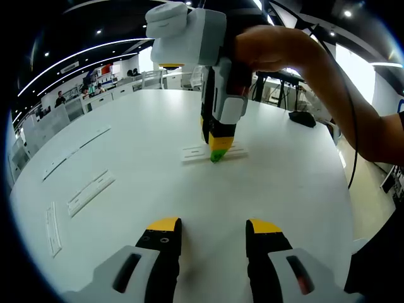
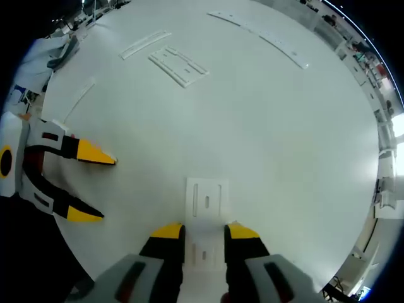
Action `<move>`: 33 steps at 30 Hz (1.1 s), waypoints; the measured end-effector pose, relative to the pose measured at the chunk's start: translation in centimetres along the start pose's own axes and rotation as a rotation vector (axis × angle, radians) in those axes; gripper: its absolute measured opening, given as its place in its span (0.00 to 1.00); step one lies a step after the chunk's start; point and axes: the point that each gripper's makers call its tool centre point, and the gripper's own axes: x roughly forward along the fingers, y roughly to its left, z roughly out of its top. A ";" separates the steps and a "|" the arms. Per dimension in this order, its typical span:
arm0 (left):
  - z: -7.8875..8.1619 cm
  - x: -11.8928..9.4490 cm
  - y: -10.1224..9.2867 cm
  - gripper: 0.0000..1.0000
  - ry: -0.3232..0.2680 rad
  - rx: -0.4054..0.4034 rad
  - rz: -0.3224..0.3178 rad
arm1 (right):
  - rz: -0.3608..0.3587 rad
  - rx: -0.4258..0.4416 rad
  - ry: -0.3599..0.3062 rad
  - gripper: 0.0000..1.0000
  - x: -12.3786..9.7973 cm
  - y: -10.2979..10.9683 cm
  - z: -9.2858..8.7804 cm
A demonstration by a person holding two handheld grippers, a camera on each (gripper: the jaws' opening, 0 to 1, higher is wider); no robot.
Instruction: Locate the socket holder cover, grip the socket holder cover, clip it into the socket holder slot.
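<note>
Right gripper view: the socket holder cover [image 2: 206, 214], lying flat on the white worktop [image 2: 265, 113], is being clamped between the right gripper [image 2: 206, 232] jaws. The left gripper [image 1: 214, 226] jaws are being held apart, empty.

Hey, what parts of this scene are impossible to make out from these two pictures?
- Right gripper view: the near end of the white socket part is hidden between the right hand-held gripper jaws, so contact is unclear.
- Left gripper view: the strips at left are too small to identify.
- Background people are blurred.
</note>
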 end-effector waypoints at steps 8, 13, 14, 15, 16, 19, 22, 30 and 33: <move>0.4 -0.4 0.7 0.41 -0.032 -0.033 0.014 | -0.014 -0.124 -0.002 0.26 -0.1 -0.1 0.5; 0.2 -0.7 1.2 0.41 -0.030 -0.035 0.022 | -0.017 -0.162 -0.007 0.26 -0.2 -0.4 1.3; 0.1 -0.7 1.3 0.41 -0.030 -0.036 0.023 | -0.016 -0.165 -0.009 0.26 -0.2 -0.4 1.5; 0.1 -0.8 1.4 0.41 -0.031 -0.038 0.025 | -0.018 -0.172 -0.009 0.26 -0.3 -0.5 1.6; 0.1 -0.9 1.5 0.41 -0.033 -0.041 0.026 | -0.024 -0.186 -0.008 0.26 -0.3 -0.5 1.7; 0.0 -1.1 2.0 0.41 -0.036 -0.044 0.032 | -0.035 -0.244 -0.008 0.26 -0.3 -0.8 2.1; -0.1 -1.2 2.3 0.41 -0.037 -0.047 0.036 | -0.035 -0.270 -0.009 0.26 -0.2 -1.0 2.3; -0.4 -2.1 4.4 0.41 -0.032 -0.061 0.069 | -0.020 -0.353 -0.002 0.26 0.0 -1.4 4.2; -0.3 -2.5 5.3 0.41 -0.029 -0.068 0.084 | -0.017 -0.372 -0.002 0.26 -0.1 -1.6 5.1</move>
